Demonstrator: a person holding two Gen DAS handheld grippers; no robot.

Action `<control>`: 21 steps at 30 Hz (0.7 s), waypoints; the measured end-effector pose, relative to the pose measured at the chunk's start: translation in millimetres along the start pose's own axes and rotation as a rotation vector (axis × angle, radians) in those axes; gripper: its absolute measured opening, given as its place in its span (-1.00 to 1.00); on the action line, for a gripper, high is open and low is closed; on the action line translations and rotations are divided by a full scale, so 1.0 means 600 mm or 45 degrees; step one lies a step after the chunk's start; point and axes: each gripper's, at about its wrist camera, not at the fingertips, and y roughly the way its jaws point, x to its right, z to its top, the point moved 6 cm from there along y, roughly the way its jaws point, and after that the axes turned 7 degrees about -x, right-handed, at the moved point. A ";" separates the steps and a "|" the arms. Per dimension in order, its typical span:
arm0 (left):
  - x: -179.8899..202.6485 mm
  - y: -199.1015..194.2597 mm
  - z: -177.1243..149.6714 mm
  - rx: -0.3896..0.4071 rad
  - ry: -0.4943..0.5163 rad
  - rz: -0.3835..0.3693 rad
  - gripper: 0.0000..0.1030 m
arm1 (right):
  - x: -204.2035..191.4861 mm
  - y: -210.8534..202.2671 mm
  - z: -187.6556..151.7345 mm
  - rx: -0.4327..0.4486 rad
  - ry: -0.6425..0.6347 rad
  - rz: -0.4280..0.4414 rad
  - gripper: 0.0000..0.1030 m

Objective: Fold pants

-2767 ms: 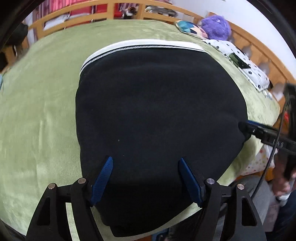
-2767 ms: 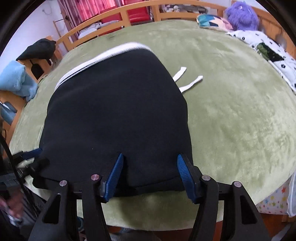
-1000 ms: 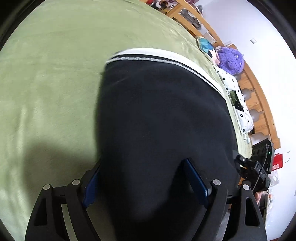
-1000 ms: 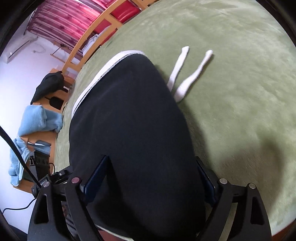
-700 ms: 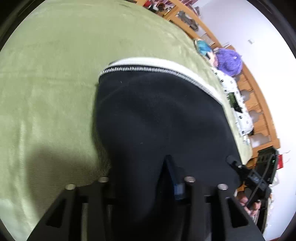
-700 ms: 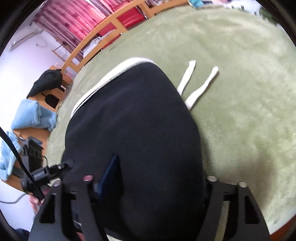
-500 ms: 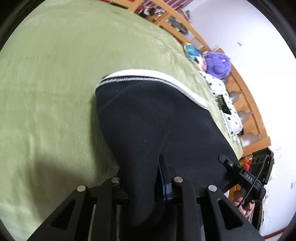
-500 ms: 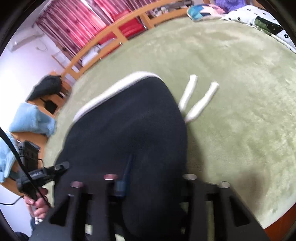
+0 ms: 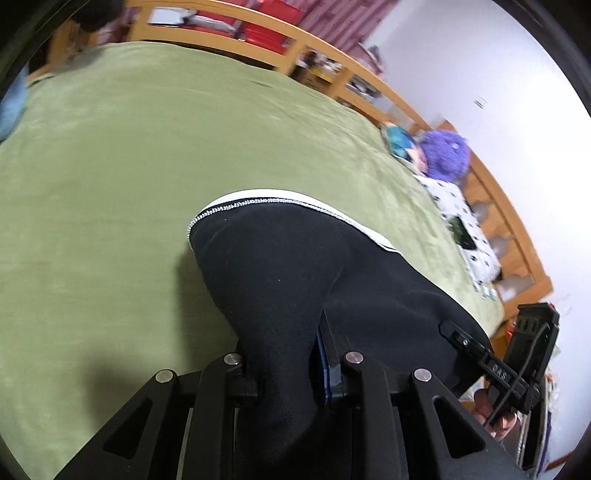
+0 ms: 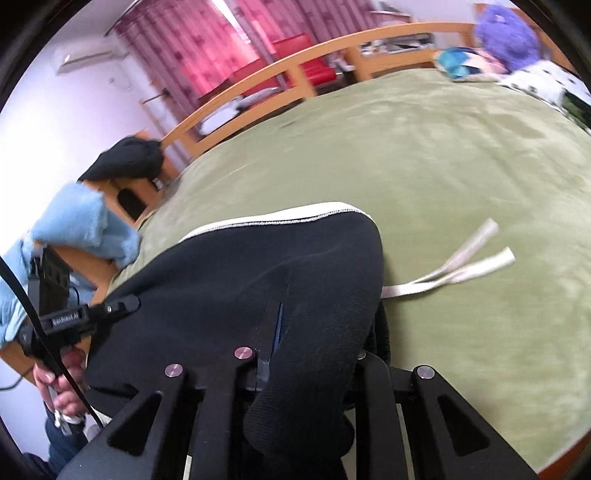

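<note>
Black pants (image 9: 295, 266) with a white waistband (image 9: 295, 201) lie on the green bed cover (image 9: 110, 184). My left gripper (image 9: 284, 358) is shut on a bunched fold of their near edge and holds it raised off the cover. In the right wrist view the pants (image 10: 258, 266) rise the same way. My right gripper (image 10: 325, 339) has black cloth pinched between its jaws, which are still closing. Two white drawstrings (image 10: 461, 266) trail out to the right of the waistband (image 10: 277, 218). Each gripper shows in the other's view, at the opposite corner of the near edge.
A wooden rail (image 9: 258, 26) runs round the bed. A purple plush toy (image 9: 445, 155) and a spotted pillow (image 9: 461, 221) lie at the far right. A blue towel (image 10: 81, 221) and a dark garment (image 10: 125, 158) sit at the left edge.
Both grippers went from wide open around the near edge of the pants to closed on it. They then rose and moved toward the waistband, lifting the cloth.
</note>
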 end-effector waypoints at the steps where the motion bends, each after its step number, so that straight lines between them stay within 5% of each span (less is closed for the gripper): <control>1: -0.021 -0.007 -0.005 -0.007 -0.011 0.010 -0.61 | -0.019 0.015 -0.007 -0.017 -0.017 0.013 -0.67; 5: -0.073 0.017 -0.043 -0.090 -0.079 0.002 -0.53 | -0.042 0.056 -0.047 -0.088 -0.082 -0.069 -0.47; 10: -0.075 0.047 -0.104 -0.164 -0.005 0.202 0.03 | -0.001 0.051 -0.107 -0.181 -0.072 -0.142 0.13; 16: -0.063 -0.017 -0.136 -0.060 0.012 0.236 0.07 | 0.030 0.010 -0.138 -0.242 -0.044 -0.147 0.16; 21: -0.016 -0.052 -0.139 0.026 0.126 0.166 0.07 | 0.002 -0.077 -0.100 0.001 -0.058 -0.184 -0.04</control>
